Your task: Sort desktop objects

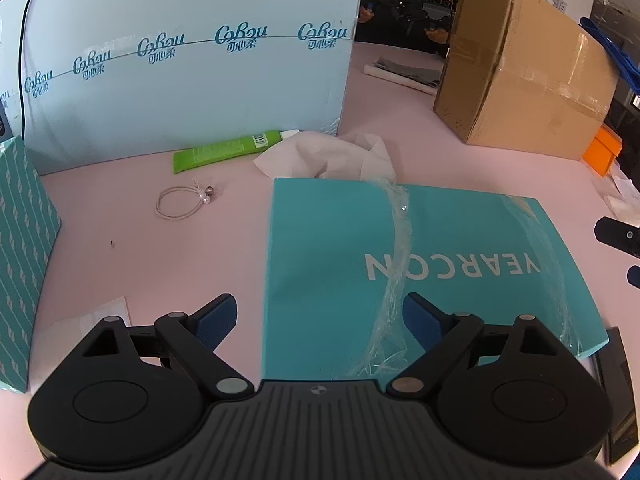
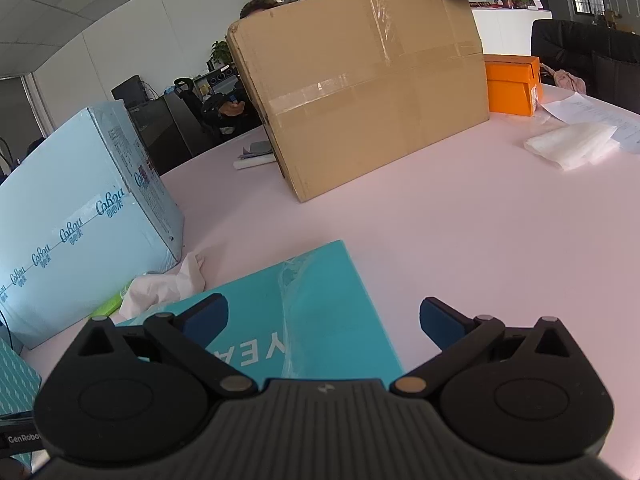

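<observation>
- far left, a teal striped cardboard box [image 1: 24, 260] stands upright on the pale pink counter [image 1: 160, 264], in front of a large light blue carton [image 1: 180, 72].
- a cream elastic hair tie with beads [image 1: 184, 202] and a green plastic tube [image 1: 226, 150] lie on the counter, ahead and left of the left tool [image 1: 316, 318]; the tube's long axis runs left to right.
- a crumpled white tissue [image 1: 332, 156] touches the far edge of a flat teal box with loose clear tape [image 1: 332, 248].
- the left tool is released, jaws wide, over that box's near left edge.
- the right tool [image 2: 322, 320] is also released and empty, over the box's right corner.
- judged: the left hand is nearer the small items.
</observation>
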{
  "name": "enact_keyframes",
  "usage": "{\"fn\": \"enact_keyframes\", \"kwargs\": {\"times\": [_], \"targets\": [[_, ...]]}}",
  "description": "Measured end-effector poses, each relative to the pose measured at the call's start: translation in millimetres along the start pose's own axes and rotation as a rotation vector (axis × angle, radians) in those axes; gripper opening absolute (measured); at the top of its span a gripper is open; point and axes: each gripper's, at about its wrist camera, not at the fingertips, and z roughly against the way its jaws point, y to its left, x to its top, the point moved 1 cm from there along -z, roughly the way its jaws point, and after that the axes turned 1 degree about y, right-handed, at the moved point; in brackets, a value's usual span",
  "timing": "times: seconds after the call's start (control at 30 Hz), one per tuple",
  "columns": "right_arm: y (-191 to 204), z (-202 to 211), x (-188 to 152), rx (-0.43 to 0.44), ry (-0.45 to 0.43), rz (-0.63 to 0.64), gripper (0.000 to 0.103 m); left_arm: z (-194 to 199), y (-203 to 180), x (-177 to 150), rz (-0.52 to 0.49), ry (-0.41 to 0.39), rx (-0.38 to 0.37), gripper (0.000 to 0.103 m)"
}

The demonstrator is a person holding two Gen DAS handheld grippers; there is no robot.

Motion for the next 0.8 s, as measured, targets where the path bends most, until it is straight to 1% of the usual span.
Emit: {"fn": "enact_keyframes", "kwargs": {"times": [0.17, 0.37, 0.53, 0.7, 0.8], "targets": [[0, -3, 2, 0.007, 0.015, -0.010, 0.103, 0, 4, 2, 0.012, 0.003, 0.001, 0.089], [1, 1, 8, 0.028, 0.033, -0.054, 0.103, 7, 17, 8, 0.037, -0.001, 0.005, 0.089], [5, 8, 10, 0.038, 0.044, -0.066, 0.103, 18, 19, 15, 0.007, -0.014, 0.013, 0.089], [12, 18, 14, 0.023, 0.041, 0.001, 0.103, 37, 14, 23, -0.043, -0.051, -0.006, 0.089], [11, 26, 24, 0.021, 0.035, -0.016, 0.103, 49, 10, 28, -0.072, -0.069, -0.016, 0.089]]}}
